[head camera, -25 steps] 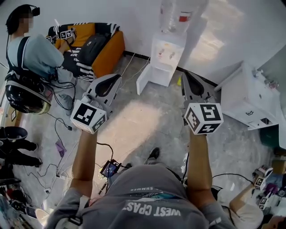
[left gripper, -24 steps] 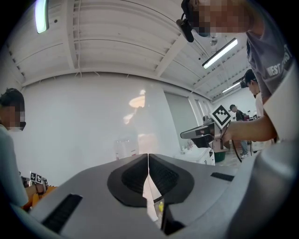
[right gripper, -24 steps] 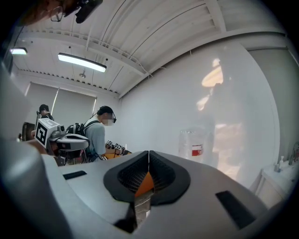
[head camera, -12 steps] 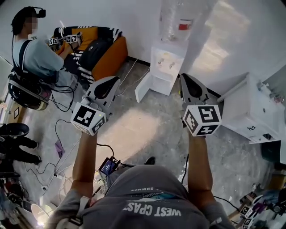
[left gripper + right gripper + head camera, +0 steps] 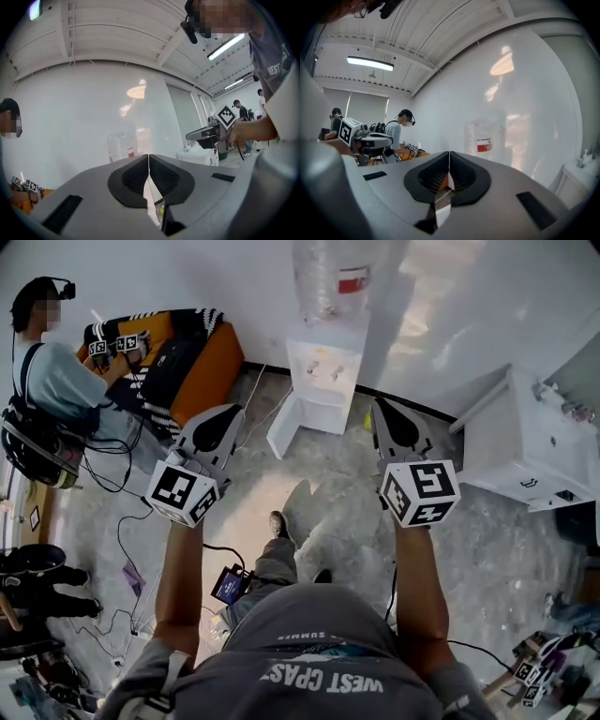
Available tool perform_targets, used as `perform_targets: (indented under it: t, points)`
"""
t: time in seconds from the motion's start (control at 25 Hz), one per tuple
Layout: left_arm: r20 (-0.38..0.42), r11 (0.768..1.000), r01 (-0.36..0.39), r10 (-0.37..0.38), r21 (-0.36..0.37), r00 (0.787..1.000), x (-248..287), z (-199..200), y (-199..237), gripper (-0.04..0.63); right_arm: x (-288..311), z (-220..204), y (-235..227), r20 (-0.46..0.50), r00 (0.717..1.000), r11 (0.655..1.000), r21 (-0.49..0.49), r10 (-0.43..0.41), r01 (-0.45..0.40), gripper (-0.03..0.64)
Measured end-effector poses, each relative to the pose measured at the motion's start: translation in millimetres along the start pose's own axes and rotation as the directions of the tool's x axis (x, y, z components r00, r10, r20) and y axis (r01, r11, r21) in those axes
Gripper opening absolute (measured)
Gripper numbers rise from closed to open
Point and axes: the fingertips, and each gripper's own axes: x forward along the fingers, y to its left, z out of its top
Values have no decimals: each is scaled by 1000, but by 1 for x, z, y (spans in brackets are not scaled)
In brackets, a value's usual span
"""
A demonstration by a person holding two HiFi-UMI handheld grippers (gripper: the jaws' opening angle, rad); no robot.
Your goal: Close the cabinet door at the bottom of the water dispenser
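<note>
Near wall, cabinet door gapes between left hand-held gripper and right hand-held gripper (both closed).

Water dispenser: white. Cabinet door: white. Bottle: clear w/ red label. Sofa: orange; throw black-white striped. Floor: mottled grey. Left hand-held gripper, right hand-held gripper: grey, black-white square markers.

On my feed the water dispenser stands top centre, its cabinet door swung out leftward. A sofa lies upper left, a side cabinet at right.
</note>
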Motion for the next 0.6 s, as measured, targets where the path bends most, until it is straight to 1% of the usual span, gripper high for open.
perform_targets:
  t: [0.12, 0.24, 0.36, 0.44, 0.6]
  points:
    - [18, 999, 54, -54, -1, 998, 33, -7, 15, 20, 9, -3, -22, -7, 997, 998, -5, -70, 70, 29]
    - [38, 996, 93, -93, -2, 995, 67, -11, 37, 20, 26, -1, -38, -15, 992, 992, -13, -123, 122, 29]
    - [61, 989, 146, -145, -9, 987, 98, -10, 53, 20, 42, 5, -55, -20, 984, 984, -24, -178, 177, 29]
    - [71, 985, 175, -174, -3, 982, 114, -10, 66, 20, 57, 10, -60, -21, 979, 979, -25, -203, 203, 29]
    - [77, 980, 197, -195, -14, 978, 139, -15, 107, 18, 95, 17, -65, -26, 972, 972, -29, -235, 234, 29]
